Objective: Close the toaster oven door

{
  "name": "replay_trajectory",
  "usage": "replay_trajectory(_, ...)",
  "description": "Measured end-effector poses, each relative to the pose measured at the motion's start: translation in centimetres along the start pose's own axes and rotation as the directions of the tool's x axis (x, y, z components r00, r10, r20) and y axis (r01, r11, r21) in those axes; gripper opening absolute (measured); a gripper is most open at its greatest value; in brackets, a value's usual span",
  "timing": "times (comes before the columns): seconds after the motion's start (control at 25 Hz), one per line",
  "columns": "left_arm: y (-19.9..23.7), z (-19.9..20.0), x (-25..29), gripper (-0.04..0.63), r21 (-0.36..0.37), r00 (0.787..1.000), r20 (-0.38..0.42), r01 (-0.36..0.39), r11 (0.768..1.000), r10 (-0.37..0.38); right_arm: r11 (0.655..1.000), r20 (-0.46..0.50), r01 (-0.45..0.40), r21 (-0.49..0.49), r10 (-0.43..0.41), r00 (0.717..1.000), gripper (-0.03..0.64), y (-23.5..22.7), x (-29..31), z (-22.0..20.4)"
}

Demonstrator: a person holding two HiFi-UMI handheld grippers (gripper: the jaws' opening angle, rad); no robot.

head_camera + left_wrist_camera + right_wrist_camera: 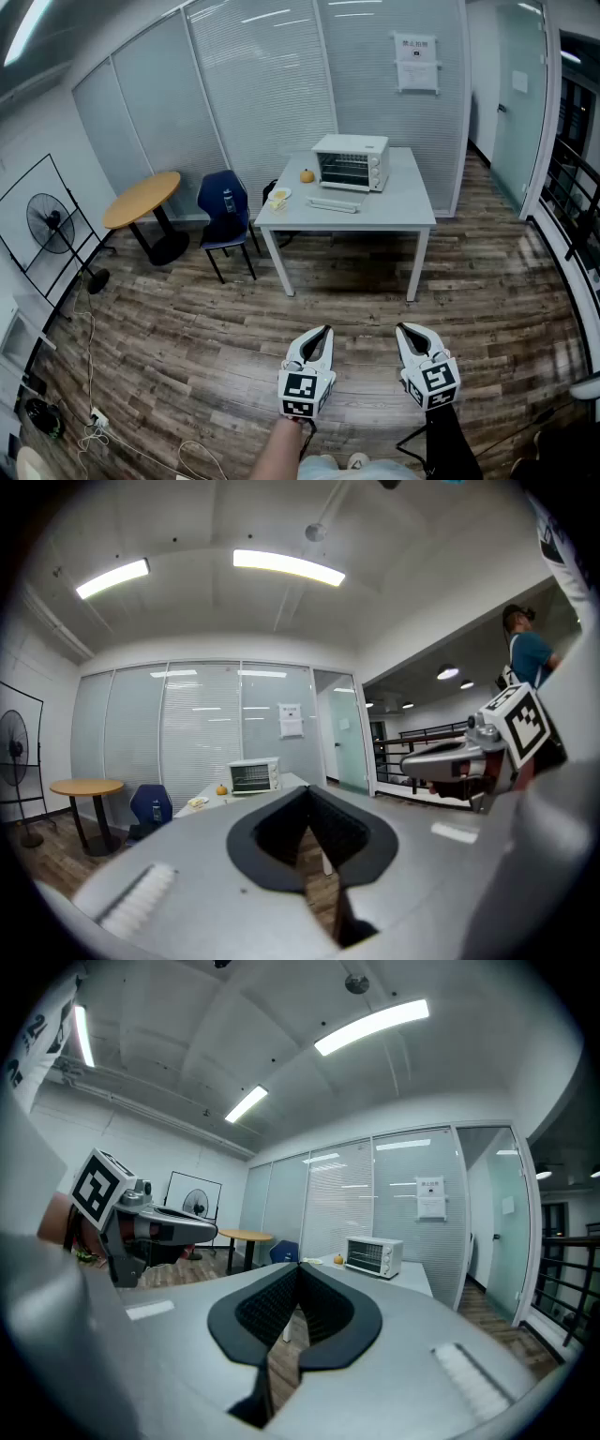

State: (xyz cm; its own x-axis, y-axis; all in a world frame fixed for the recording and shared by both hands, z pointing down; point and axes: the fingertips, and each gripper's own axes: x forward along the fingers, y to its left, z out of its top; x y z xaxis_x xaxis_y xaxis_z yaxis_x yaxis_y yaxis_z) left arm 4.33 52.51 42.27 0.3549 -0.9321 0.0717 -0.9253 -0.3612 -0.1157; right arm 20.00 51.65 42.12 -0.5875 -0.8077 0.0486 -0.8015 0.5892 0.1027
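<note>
A white toaster oven [350, 161] stands at the back of a pale table [394, 214] across the room; it is also small and distant in the left gripper view [254, 775] and the right gripper view [374, 1257]. A pale flat bar [334, 203] lies just before its dark front and looks like the edge of a lowered door. My left gripper [324, 330] and right gripper [403, 328] hover low over the wooden floor, far from the table. Both have their tips together and hold nothing, as the left gripper [307, 794] and the right gripper [298, 1267] show in their own views.
An orange [307, 175] and a small plate [279, 196] sit left of the oven. A blue chair [225, 211], a round wooden table [142, 199] and a standing fan [52, 225] are at the left. Cables [94, 422] lie on the floor. A railing [574, 192] runs along the right.
</note>
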Motion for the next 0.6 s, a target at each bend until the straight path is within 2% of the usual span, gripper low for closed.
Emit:
replay_trajectory(0.32, 0.0, 1.0, 0.5, 0.054, 0.015, 1.0, 0.006, -0.029, 0.999, 0.029, 1.0, 0.025, 0.01, 0.014, -0.011, 1.0, 0.003, -1.1, 0.0, 0.1)
replay_trajectory(0.6, 0.1, 0.8, 1.7, 0.054, 0.018, 1.0, 0.008, -0.02, 1.0, 0.02, 0.999, 0.037, 0.036, 0.036, -0.037, 0.999, 0.003, -2.7, 0.5, 0.1)
